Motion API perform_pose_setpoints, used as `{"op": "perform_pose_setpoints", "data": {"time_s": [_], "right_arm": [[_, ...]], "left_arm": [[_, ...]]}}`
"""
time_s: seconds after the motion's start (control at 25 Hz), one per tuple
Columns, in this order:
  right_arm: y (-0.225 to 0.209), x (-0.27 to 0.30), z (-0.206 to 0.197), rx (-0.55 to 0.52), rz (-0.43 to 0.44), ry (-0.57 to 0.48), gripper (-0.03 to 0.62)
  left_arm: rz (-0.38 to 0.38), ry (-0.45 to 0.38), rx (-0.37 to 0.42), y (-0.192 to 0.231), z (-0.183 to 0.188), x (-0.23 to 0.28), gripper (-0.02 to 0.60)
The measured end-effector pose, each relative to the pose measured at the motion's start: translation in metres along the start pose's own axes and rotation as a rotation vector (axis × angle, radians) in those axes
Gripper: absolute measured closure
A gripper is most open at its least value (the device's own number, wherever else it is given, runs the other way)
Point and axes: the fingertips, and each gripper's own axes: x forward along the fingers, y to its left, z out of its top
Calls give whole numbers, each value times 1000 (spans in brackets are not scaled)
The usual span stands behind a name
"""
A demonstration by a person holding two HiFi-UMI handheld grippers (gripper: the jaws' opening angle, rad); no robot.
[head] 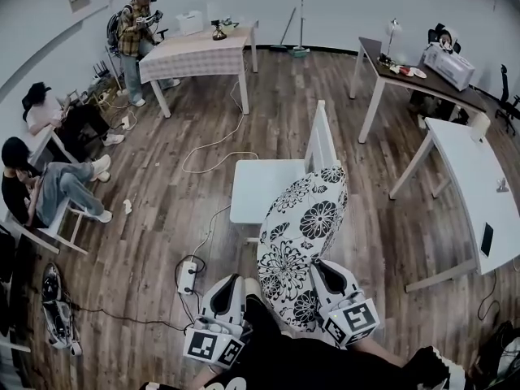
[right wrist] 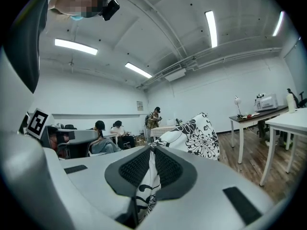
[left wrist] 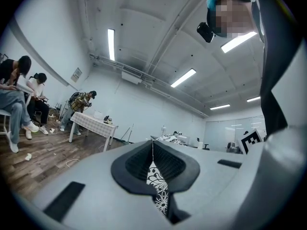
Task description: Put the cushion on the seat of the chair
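— While both tongs have hold of it, where is the cushion (head: 302, 242)?
— Up off the wood floor (head: 162, 169), white with black flowers, stretched lengthwise away from the person. Its near end lies between the two tongs. In the head view its far end shows over the right edge of the seat (head: 260, 189) of the white chair (head: 320, 136), at the foot of the slatted back. Whether it touches the seat I cannot tell.
— How do the left tongs (left wrist: 153, 169) stand?
— Pinched nearly together, with only a thin fold of the flowered cloth between the dark pads. They take the cushion's near left corner.
— And the right tongs (right wrist: 150, 171)?
— The same: closed on a fold of cloth that runs down between the pads, with the rest of the cushion bulging beyond them, up and to the right.
— What about the seat itself?
— Bare, its back on the right as the head view shows it.
— What lies round about?
— A white power strip (head: 188, 277) lies on the floor just left of the left tongs, with cables running from it. Beyond the chair stands a bench under a checked cloth (head: 195, 51), with a standing person (head: 132, 27) at its left end. Two seated people (head: 45, 189) are by the left wall. A white bench (head: 475, 177) stands to the right, well apart from the chair
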Motion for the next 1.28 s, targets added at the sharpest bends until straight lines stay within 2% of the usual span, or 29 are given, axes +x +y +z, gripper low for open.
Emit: {"op": "perform_pose_setpoints", "data": {"time_s": [0.72,0.92,1.28], "right_arm": [[-23,119,4,23,-13,25,554],[-37,162,10,30,-25,40,554],[-54,225,8,62,-67,61,554]], "left_arm": [[-14,5,-11,90,23,91,574],[-14,3,-49,123,35,126,574],[-40,20,-29,172,49,173,574]]}}
